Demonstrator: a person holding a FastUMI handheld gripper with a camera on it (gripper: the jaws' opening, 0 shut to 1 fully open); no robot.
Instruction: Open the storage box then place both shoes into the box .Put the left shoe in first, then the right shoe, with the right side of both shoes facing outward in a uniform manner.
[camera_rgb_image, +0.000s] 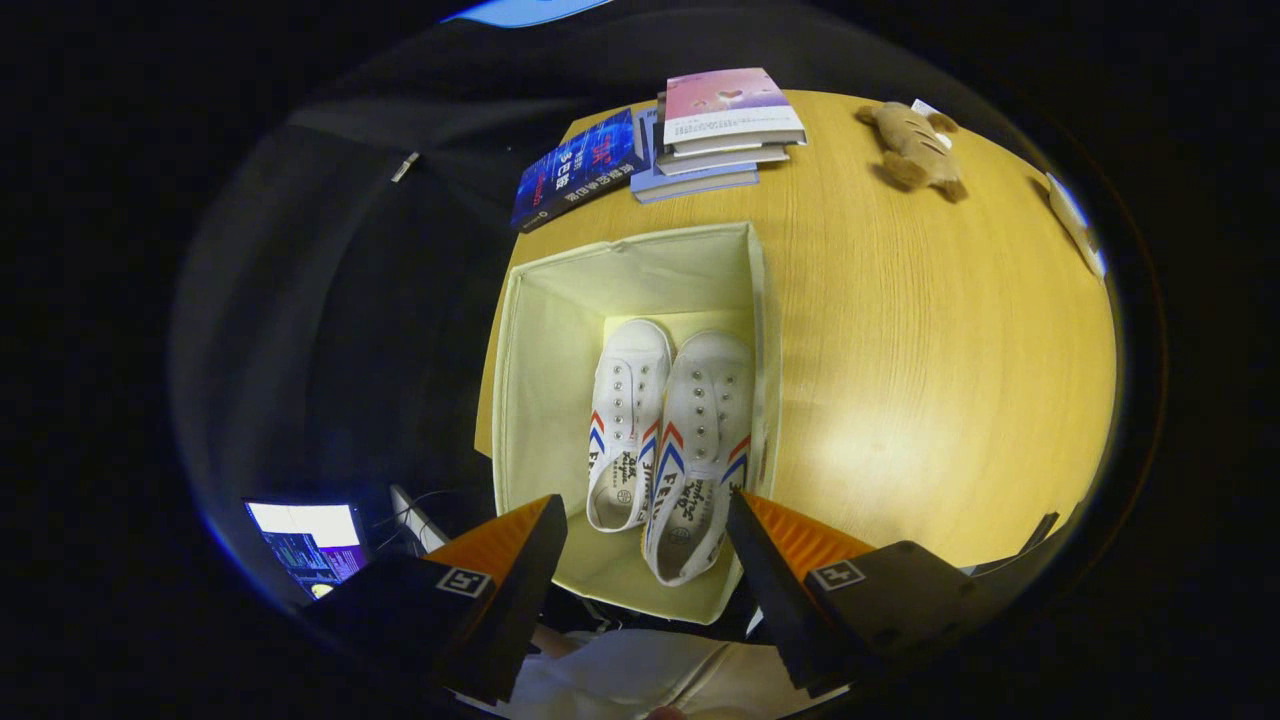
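Note:
A cream fabric storage box (540, 340) stands open on the wooden table (900, 350), seen from above. Two white canvas shoes with red and blue stripes lie side by side on its floor: one shoe (628, 420) on the left and the other shoe (700, 450) against the box's right wall, toes pointing away from me. My gripper (645, 520) hovers above the near end of the box, open, with nothing between its orange fingers (500, 545). The heels of the shoes lie in the gap below the fingertips.
A stack of books (725, 125) and a dark blue book (580, 165) lie beyond the box at the table's far edge. A brown plush toy (915, 148) lies at the far right. A lit screen (305, 545) glows low on the left, off the table.

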